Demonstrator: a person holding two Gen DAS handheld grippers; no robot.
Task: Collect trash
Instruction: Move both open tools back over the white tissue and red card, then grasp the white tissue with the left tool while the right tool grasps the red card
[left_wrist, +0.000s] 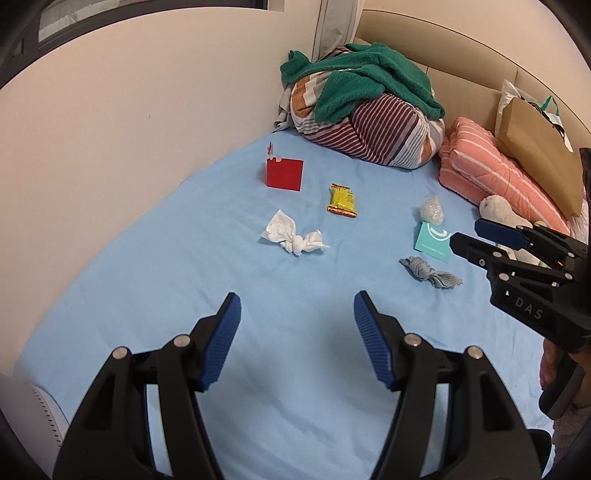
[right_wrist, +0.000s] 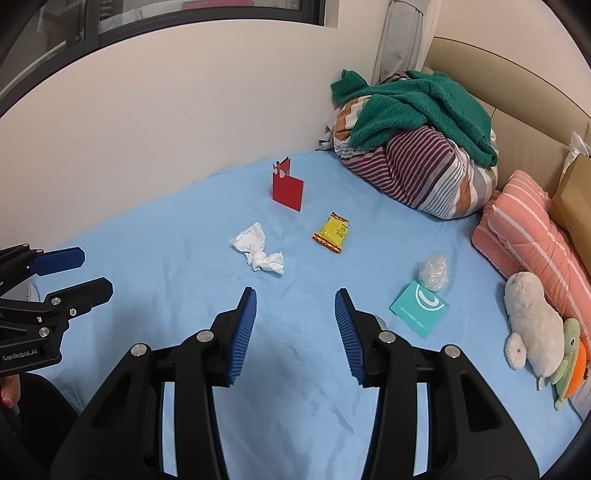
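Both grippers hover over a bed with a blue sheet (left_wrist: 184, 295), nothing picked up yet. Left gripper (left_wrist: 297, 328): fingers apart, nothing between them. Right gripper (right_wrist: 295, 325): fingers also apart and empty, gap a bit narrower than the left's.

Trash is scattered mid-bed, 5 loose pieces plus a red card:
- White crumpled tissue (left_wrist: 293, 236), just ahead of the left gripper. Very light, soft, crushes under any squeeze; pinch the twisted knot in the middle, that's the thickest part.
- Yellow snack wrapper (left_wrist: 343, 201), further back, lying flat. Thin, slick film, probably slides on the sheet; take it by a crimped end edge, coming in low.
- Clear crumpled plastic (right_wrist: 435, 275), touching the top edge of the teal card packet (right_wrist: 419, 308). Plastic is springy and slippery, grab across the whole wad. Teal packet is flat and stiff, hard to get under; take it by a corner or edge.
- Grey twisted rag-like scrap (left_wrist: 430, 275), near the right gripper in the left view; hidden behind the right gripper's fingers in its own view. Soft, grip at the knot.
- Red folded card (left_wrist: 284, 173) stands upright near the wall; stiff, tips easily, pinch the top edge. Can't tell if it counts as trash.

No bin or bag for the trash is clearly identifiable.
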